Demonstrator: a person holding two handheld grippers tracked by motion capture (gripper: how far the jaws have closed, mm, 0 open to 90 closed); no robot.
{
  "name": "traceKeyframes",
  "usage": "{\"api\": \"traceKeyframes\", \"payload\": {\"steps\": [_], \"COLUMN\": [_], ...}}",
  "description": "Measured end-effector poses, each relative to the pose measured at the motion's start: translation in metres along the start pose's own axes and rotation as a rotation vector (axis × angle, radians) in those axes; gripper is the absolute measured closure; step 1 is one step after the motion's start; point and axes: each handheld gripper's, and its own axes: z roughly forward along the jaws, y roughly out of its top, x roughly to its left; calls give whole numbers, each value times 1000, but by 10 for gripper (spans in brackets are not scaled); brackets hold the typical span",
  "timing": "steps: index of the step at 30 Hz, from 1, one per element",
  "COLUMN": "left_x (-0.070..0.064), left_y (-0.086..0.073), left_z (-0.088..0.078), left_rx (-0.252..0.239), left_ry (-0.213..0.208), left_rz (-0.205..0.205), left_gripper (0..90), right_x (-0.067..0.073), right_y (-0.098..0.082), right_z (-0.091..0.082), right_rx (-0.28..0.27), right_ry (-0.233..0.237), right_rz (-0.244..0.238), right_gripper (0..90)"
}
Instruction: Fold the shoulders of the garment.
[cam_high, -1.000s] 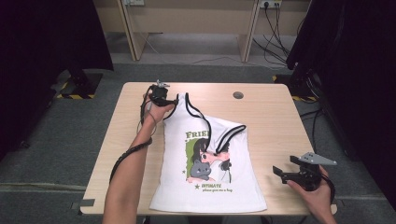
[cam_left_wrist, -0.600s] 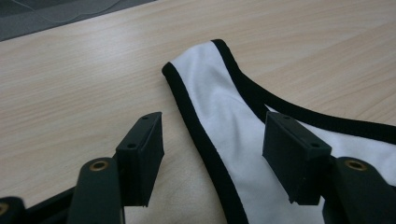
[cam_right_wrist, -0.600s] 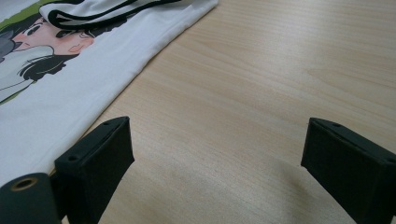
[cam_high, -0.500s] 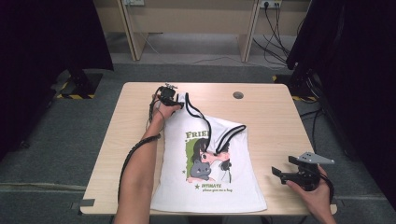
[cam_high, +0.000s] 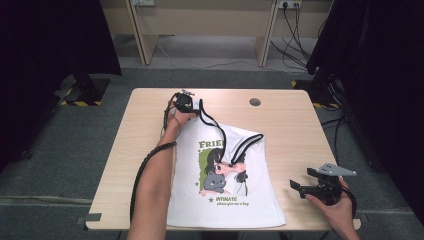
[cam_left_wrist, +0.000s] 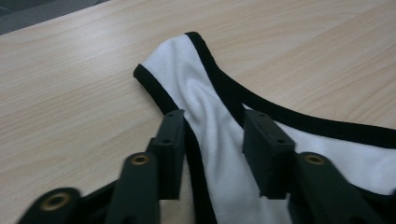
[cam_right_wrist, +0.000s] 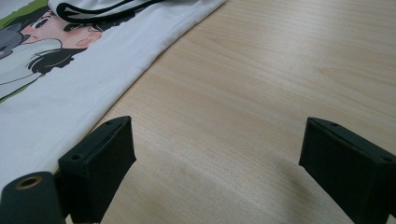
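One wooden table (cam_high: 150, 120), one white tank top (cam_high: 225, 200), two grippers and two hands are in view. At the far left of the garment, the left gripper (cam_high: 186, 102) sits at the end of one black-trimmed shoulder strap (cam_left_wrist: 187, 70); its jaws have just been closing, and in the left gripper view the white strap cloth lies bunched between them, the pads at or nearly at its black edges — whether they press it yet I cannot tell. The left forearm (cam_high: 150, 185) lies along the left edge of the tank top and hides that hem. The garment lies flat at the middle of the table, printed side up, with a cartoon picture (cam_high: 222, 172) and green lettering, its bottom hem at the near table edge; the second strap (cam_high: 245, 145) is folded back across the chest, covering part of the print. The small caption under the picture is too fine to read. One dark round spot (cam_high: 255, 102) lies on the far right part of the tabletop, well apart from the cloth. At the near right corner the right hand (cam_high: 335, 210) holds the right gripper (cam_high: 295, 187) — its jaws stand wide apart over bare wood with nothing between them, just right of the tank top's side hem (cam_right_wrist: 154, 51). Bare tabletop runs along the far edge and down the whole right side; the left margin is narrower.
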Motion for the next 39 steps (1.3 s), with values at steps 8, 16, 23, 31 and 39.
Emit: {"api": "traceKeyframes", "payload": {"steps": [8,16,23,31,39], "left_x": [-3,-4,-5,-11,-15], "left_y": [-2,-2,-2,3,6], "left_z": [0,0,-3,-15,-30], "left_rx": [-17,-18,-37,-75,-105], "left_ry": [-27,-21,-30,-17,-17], "left_rz": [-10,-29,-50,-24,-23], "left_gripper": [835,842,846,846,844], "right_x": [0,0,0,0,1], "right_y": [0,0,0,0,0], "right_z": [0,0,0,0,1], "right_rx": [-2,1,2,5,11], "right_ry": [1,1,1,3,0], "right_rz": [-3,-1,1,1,-7], "right_gripper": [105,106,108,108,110]}}
